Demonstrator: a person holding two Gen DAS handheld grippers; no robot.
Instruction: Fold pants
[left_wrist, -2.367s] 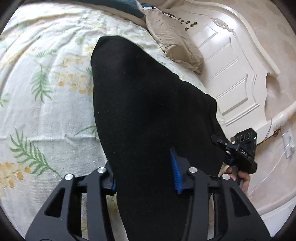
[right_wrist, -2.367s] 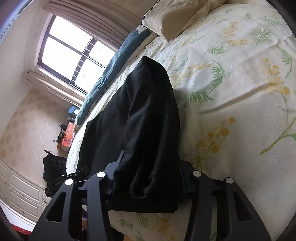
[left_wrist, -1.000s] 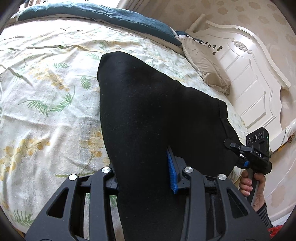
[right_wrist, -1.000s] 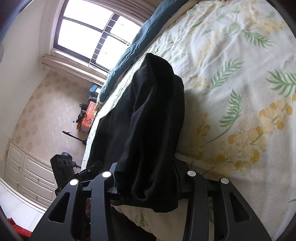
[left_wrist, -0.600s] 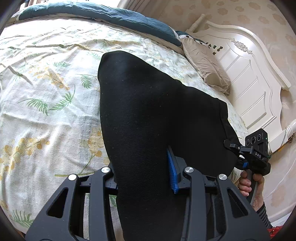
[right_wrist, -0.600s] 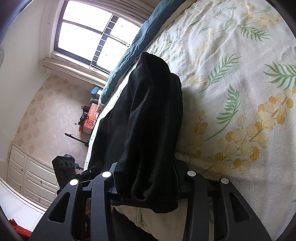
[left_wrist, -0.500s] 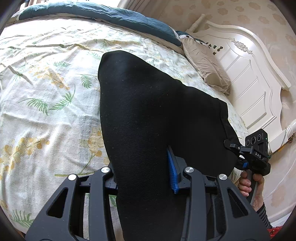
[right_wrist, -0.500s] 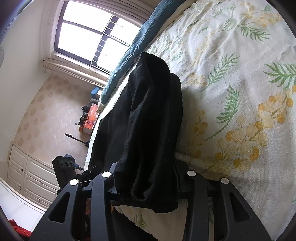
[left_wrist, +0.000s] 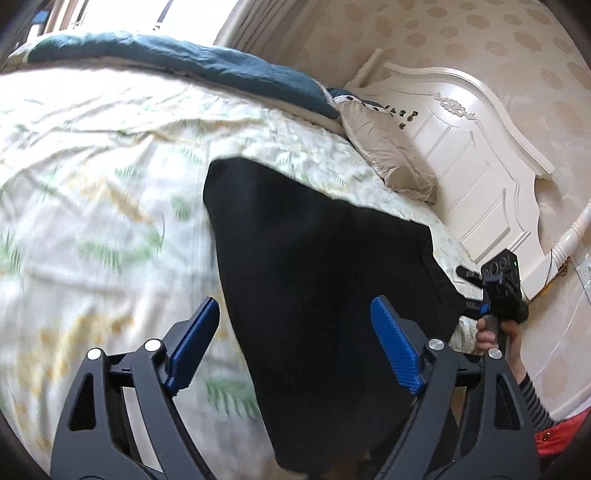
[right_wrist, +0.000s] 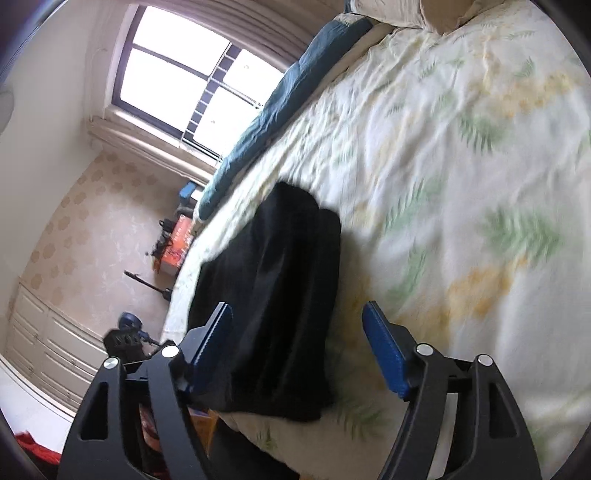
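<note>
Both grippers are spread wide and holding nothing: the left gripper (left_wrist: 295, 332) and the right gripper (right_wrist: 297, 345) each hang just above a near corner of the black pants (left_wrist: 314, 277), which lie folded on the floral bedspread (left_wrist: 92, 166) at the bed's near edge. The long axis runs straight away from both tools toward the far side, so I'd guess neither hand is really closer. Fingers point forward along it, tilted down at the fabric.

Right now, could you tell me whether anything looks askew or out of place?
The black pants lie folded on the floral bedspread, but their near end overhangs the bed's edge. Both grippers, left and right, are open.
</note>
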